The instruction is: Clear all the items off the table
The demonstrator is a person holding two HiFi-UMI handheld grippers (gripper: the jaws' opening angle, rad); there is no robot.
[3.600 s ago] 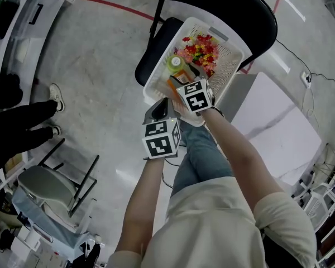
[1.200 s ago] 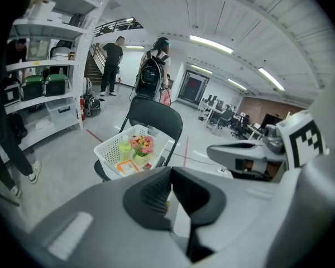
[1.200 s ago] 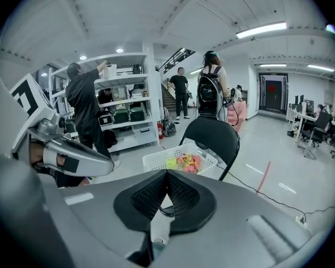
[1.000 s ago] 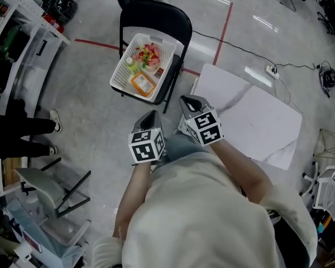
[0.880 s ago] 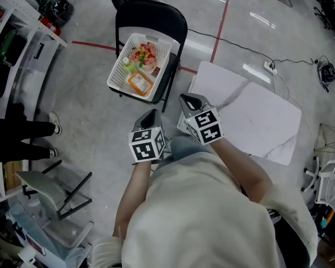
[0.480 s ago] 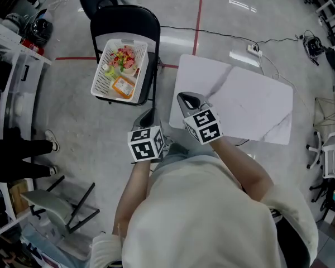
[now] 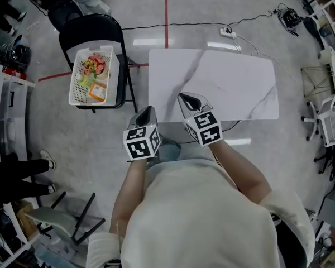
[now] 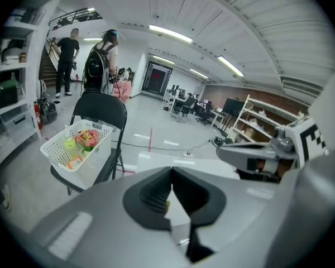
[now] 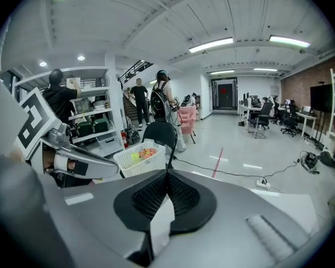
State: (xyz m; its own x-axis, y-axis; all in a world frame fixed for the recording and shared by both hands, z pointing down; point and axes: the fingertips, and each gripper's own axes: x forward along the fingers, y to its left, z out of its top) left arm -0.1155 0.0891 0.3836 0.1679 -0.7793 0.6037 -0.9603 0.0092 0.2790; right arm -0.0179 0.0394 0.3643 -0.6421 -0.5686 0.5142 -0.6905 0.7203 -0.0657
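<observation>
A white table (image 7: 223,77) with grey marble veins stands in the middle of the head view. To its left, a white basket (image 7: 92,77) rests on a black folding chair (image 7: 89,29); it holds a bunch of red and yellow flowers, a green item and an orange packet. My left gripper (image 7: 146,112) is shut and holds nothing, just short of the table's near left corner. Over the near edge my right gripper (image 7: 186,99) is also shut and holds nothing. The left gripper view has the basket (image 8: 77,144) at left. It appears centre-left as basket (image 9: 137,155) in the right gripper view.
Cables and a power strip (image 7: 228,32) lie on the floor beyond the table. Shelving (image 7: 5,82) lines the left side, and a person's legs (image 7: 17,169) stand there. A second chair (image 7: 67,216) sits at lower left. Two people (image 9: 156,102) stand far behind the basket.
The view has swung: the basket and chair slid to the left and the table came to the centre. Both shut grippers moved from beside the basket to the table's near edge.
</observation>
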